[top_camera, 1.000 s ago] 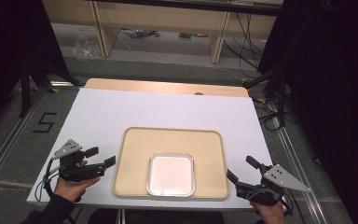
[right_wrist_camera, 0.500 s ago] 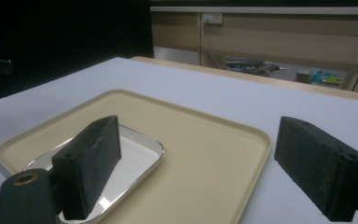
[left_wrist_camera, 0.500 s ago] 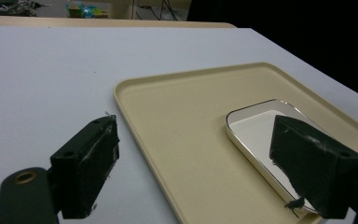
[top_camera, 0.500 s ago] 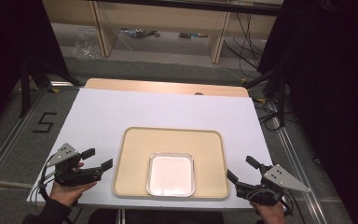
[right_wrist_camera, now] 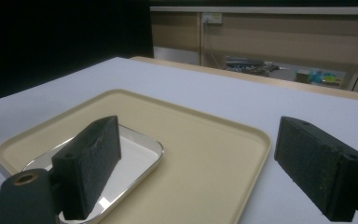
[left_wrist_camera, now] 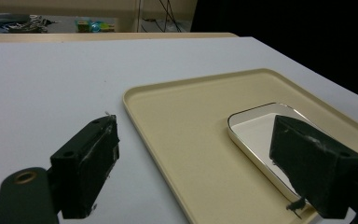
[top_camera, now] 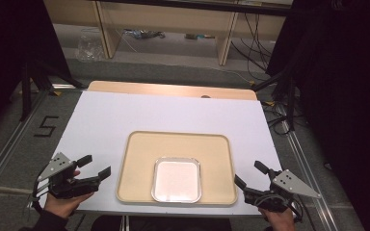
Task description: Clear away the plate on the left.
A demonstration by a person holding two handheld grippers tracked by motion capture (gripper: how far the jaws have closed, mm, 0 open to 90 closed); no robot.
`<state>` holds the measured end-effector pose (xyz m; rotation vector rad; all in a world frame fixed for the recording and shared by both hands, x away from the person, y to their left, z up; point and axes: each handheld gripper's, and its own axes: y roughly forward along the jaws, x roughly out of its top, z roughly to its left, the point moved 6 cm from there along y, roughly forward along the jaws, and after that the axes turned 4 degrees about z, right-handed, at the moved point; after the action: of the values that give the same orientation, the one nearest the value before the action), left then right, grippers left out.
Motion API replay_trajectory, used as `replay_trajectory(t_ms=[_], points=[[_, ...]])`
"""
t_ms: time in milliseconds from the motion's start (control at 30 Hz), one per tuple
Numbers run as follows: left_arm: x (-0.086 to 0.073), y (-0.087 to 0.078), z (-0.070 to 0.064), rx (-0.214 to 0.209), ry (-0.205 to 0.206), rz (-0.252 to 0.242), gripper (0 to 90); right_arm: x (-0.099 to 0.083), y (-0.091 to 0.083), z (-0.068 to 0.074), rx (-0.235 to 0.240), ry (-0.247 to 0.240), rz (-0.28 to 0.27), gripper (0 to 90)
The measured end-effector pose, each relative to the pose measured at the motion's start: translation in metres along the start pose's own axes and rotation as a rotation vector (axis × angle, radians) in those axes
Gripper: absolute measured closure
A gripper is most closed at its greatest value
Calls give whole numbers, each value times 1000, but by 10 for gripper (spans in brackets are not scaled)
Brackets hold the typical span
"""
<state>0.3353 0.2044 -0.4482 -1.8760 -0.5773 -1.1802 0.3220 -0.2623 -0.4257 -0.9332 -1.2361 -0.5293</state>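
Note:
A beige tray (top_camera: 173,144) lies on the white table near its front edge. Inside it, toward the front, sits a shallow square metal pan (top_camera: 177,179) with a white inside. My left gripper (top_camera: 96,165) hovers open just left of the tray, with nothing between its jaws. Its own view looks between the open left gripper (left_wrist_camera: 193,140) across the tray (left_wrist_camera: 191,116) to the pan (left_wrist_camera: 261,130). My right gripper (top_camera: 248,173) stands open at the tray's front right corner, holding nothing. The right gripper (right_wrist_camera: 198,135) frames the tray (right_wrist_camera: 205,140) and the pan (right_wrist_camera: 135,158).
The white table sheet (top_camera: 173,113) stretches behind the tray to a wooden far edge (top_camera: 173,89). Metal rails run along both sides of the table. A "5" mark (top_camera: 46,126) is on the floor at the left. Shelving and cables stand beyond the table.
My left gripper has drifted slightly left and back toward the person, away from the tray. The right gripper, tray and pan have not moved.

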Motion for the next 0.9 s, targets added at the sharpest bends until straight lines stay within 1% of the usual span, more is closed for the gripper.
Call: replay_trajectory(t_ms=[33,67,100,133,200,233,267,300,367,400,433,467,533,600,633,667,700,733,900], points=[[0,-1,-1,1,0,-1,154,0,0,-1,0,-14,-4,151],[0,-1,-1,1,0,-1,155,-1,-1,1,5,10,12,151],[-1,-2,-2,-5,1,-5,155,-1,-1,1,6,16,14,152],[-2,-3,-3,-2,5,-1,155,-2,-1,4,19,44,25,152],[-2,-3,-4,-1,9,-2,154,-1,-1,4,20,39,22,152],[-3,-4,-5,-1,15,-4,155,-1,-1,2,8,26,20,151],[-3,-4,-5,-1,15,-4,154,-1,-1,2,5,29,22,152],[-2,-5,-6,-1,11,-9,155,-2,-2,3,7,28,33,152],[-3,-7,-7,0,12,-12,155,-1,-2,1,5,0,25,152],[-3,-7,-7,1,15,-11,155,-1,-2,2,4,19,28,151],[-3,-7,-7,1,15,-11,155,-1,-2,2,4,19,28,151],[-4,-7,-8,2,14,-12,155,0,0,0,-3,-5,12,151],[-5,-7,-11,1,23,-9,155,0,0,0,-2,-6,12,152],[-6,-7,-13,2,34,-5,155,-2,-2,3,8,29,37,152],[-6,-7,-13,2,34,-5,155,-2,-2,3,8,29,37,152],[-6,-7,-14,-1,36,-4,155,0,-1,0,-2,-9,10,152],[-6,-7,-15,-2,41,-3,155,0,-1,0,-2,-9,10,152],[-6,-7,-14,-1,36,-2,155,-1,-2,2,6,20,30,152],[-6,-7,-12,3,26,-1,155,-2,-2,2,8,23,34,151]])
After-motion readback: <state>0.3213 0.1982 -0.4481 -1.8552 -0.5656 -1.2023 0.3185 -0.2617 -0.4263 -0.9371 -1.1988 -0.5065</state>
